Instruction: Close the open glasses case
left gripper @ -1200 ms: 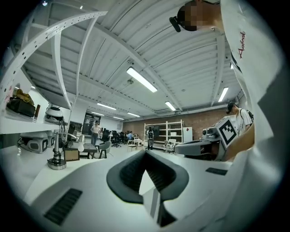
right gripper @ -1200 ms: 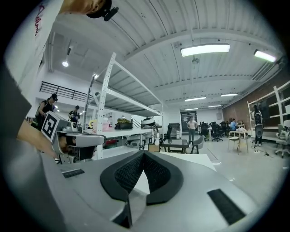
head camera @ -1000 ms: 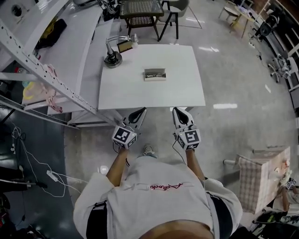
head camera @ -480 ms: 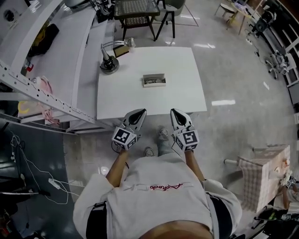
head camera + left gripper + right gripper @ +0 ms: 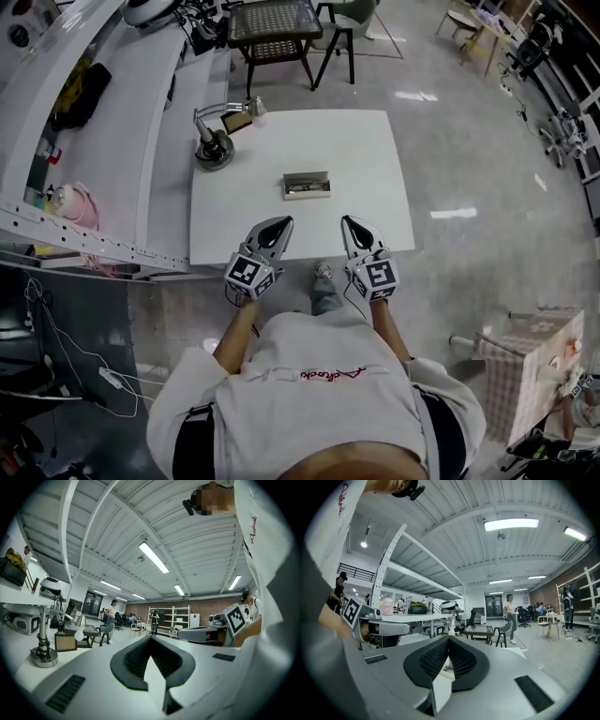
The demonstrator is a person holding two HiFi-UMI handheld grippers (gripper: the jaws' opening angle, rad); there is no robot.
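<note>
The open glasses case (image 5: 307, 185) lies near the middle of the white table (image 5: 375, 150), its lid raised and dark glasses inside. My left gripper (image 5: 282, 223) and right gripper (image 5: 348, 222) hover side by side over the table's near edge, both pointing level at the case and well short of it. Each is shut with nothing between its jaws. In the left gripper view the left gripper (image 5: 150, 637) has its tips together; the right gripper (image 5: 448, 638) looks the same in its own view. The jaws hide the case in both gripper views.
A desk lamp (image 5: 214, 145) with a round base stands at the table's far left corner, beside a small dark box (image 5: 236, 120). A chair (image 5: 272, 28) stands beyond the table. A long white bench with shelving (image 5: 112, 141) runs along the left.
The person has stepped toward the table. Both grippers have gone from short of its near edge to over that edge, still shut.
</note>
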